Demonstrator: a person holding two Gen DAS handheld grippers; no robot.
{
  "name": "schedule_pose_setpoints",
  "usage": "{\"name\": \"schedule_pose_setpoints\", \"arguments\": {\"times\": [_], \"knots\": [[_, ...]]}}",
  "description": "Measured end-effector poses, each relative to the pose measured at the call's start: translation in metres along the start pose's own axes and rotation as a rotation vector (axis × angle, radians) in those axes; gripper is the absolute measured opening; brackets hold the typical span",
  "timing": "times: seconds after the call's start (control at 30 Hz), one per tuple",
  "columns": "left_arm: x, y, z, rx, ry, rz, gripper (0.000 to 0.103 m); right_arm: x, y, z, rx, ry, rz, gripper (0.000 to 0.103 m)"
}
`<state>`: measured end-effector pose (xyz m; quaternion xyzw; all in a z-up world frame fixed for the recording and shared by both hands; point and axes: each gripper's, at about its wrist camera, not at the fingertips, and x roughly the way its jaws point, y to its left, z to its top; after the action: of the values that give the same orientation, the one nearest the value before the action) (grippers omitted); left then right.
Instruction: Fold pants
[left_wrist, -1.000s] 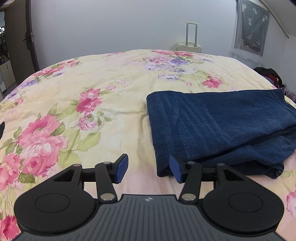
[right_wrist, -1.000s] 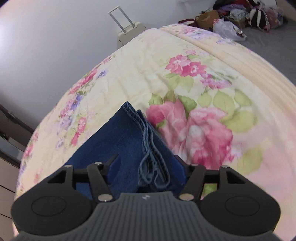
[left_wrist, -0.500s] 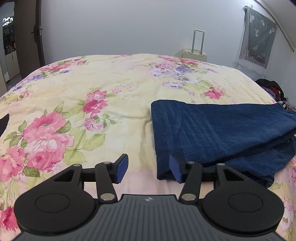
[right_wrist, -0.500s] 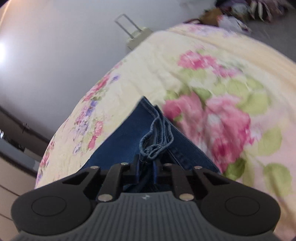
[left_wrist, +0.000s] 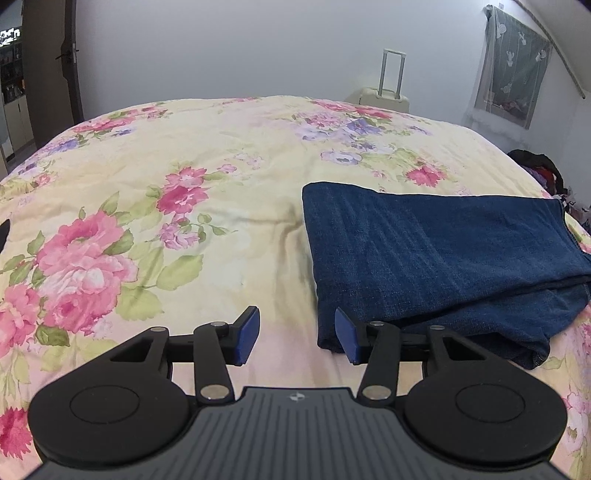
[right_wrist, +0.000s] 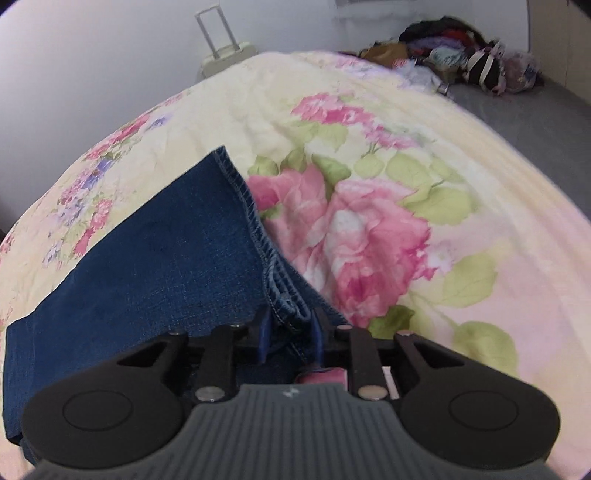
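Note:
Dark blue denim pants (left_wrist: 436, 254) lie folded on the floral bedspread (left_wrist: 184, 221), right of centre in the left wrist view. My left gripper (left_wrist: 297, 334) is open and empty, its right fingertip just beside the pants' near left corner. In the right wrist view the pants (right_wrist: 155, 258) stretch away to the left. My right gripper (right_wrist: 288, 332) is shut on the bunched stitched hem of the pants (right_wrist: 284, 299), at their near end over the bedspread (right_wrist: 369, 184).
A cream suitcase (left_wrist: 386, 98) with raised handle stands beyond the bed's far edge, also in the right wrist view (right_wrist: 225, 59). A heap of clothes (right_wrist: 461, 62) lies on the grey floor to the right. A dark doorway (left_wrist: 40, 74) is at far left.
My right gripper closed on the pants' hem and has shifted with it; the hem now lies flatter. The left gripper pulled back and rose slightly, staying open.

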<state>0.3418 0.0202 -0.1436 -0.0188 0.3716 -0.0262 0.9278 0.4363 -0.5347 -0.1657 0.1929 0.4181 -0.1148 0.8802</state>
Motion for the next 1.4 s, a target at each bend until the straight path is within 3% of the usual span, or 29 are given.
{"name": "schedule_pose_setpoints", "arguments": {"times": [0.1, 0.2, 0.33, 0.43, 0.5, 0.57, 0.67, 0.7, 0.8, 0.93, 1.0, 1.1, 1.2, 1.23, 1.3, 1.37, 1.4], "knots": [[0.009, -0.008, -0.011, 0.063, 0.022, -0.011, 0.056, -0.035, 0.013, -0.015, -0.031, -0.102, 0.067, 0.019], [0.022, -0.026, -0.020, 0.190, 0.053, 0.005, 0.057, -0.044, 0.032, -0.028, -0.031, -0.168, 0.143, 0.019], [0.037, -0.049, -0.026, 0.340, 0.021, 0.083, 0.056, -0.024, 0.065, -0.037, -0.038, -0.208, 0.157, 0.019], [0.048, -0.063, -0.027, 0.426, -0.017, 0.111, 0.055, -0.009, 0.076, -0.047, -0.041, -0.239, 0.107, 0.019], [0.058, -0.073, -0.028, 0.489, -0.047, 0.171, 0.043, 0.000, 0.074, -0.054, -0.007, -0.235, 0.099, 0.019], [0.068, -0.084, -0.028, 0.563, -0.058, 0.212, 0.042, 0.007, 0.071, -0.058, 0.015, -0.230, 0.102, 0.019], [0.090, -0.099, -0.043, 0.761, 0.011, 0.275, 0.031, 0.011, 0.074, -0.062, -0.040, -0.264, 0.088, 0.019], [0.091, -0.100, -0.047, 0.792, 0.013, 0.289, 0.023, 0.013, 0.075, -0.062, -0.053, -0.263, 0.082, 0.018], [0.090, -0.091, -0.046, 0.772, 0.049, 0.255, 0.017, 0.023, 0.068, -0.066, -0.061, -0.236, 0.033, 0.010], [0.088, -0.094, -0.050, 0.834, 0.091, 0.254, 0.013, 0.036, 0.044, -0.066, 0.024, -0.174, 0.077, 0.006], [0.081, -0.090, -0.048, 0.800, 0.113, 0.231, 0.013, 0.035, 0.041, -0.068, 0.026, -0.173, 0.066, 0.003], [0.069, -0.086, -0.045, 0.761, 0.161, 0.212, 0.001, 0.034, 0.036, -0.071, 0.024, -0.168, 0.027, 0.000], [0.047, -0.081, -0.041, 0.733, 0.140, 0.207, 0.003, 0.031, 0.025, -0.071, 0.079, -0.156, 0.036, 0.000], [0.040, -0.078, -0.035, 0.700, 0.130, 0.195, 0.008, 0.027, 0.023, -0.071, 0.095, -0.143, 0.009, 0.000], [0.030, -0.075, -0.020, 0.632, 0.101, 0.175, 0.014, 0.017, 0.013, -0.071, 0.148, -0.132, 0.029, 0.012], [0.026, -0.074, -0.001, 0.557, 0.069, 0.147, 0.014, 0.003, -0.003, -0.072, 0.243, -0.167, 0.116, 0.059], [0.026, -0.075, 0.007, 0.524, 0.056, 0.131, 0.014, -0.004, -0.012, -0.074, 0.299, -0.187, 0.144, 0.067]]}}
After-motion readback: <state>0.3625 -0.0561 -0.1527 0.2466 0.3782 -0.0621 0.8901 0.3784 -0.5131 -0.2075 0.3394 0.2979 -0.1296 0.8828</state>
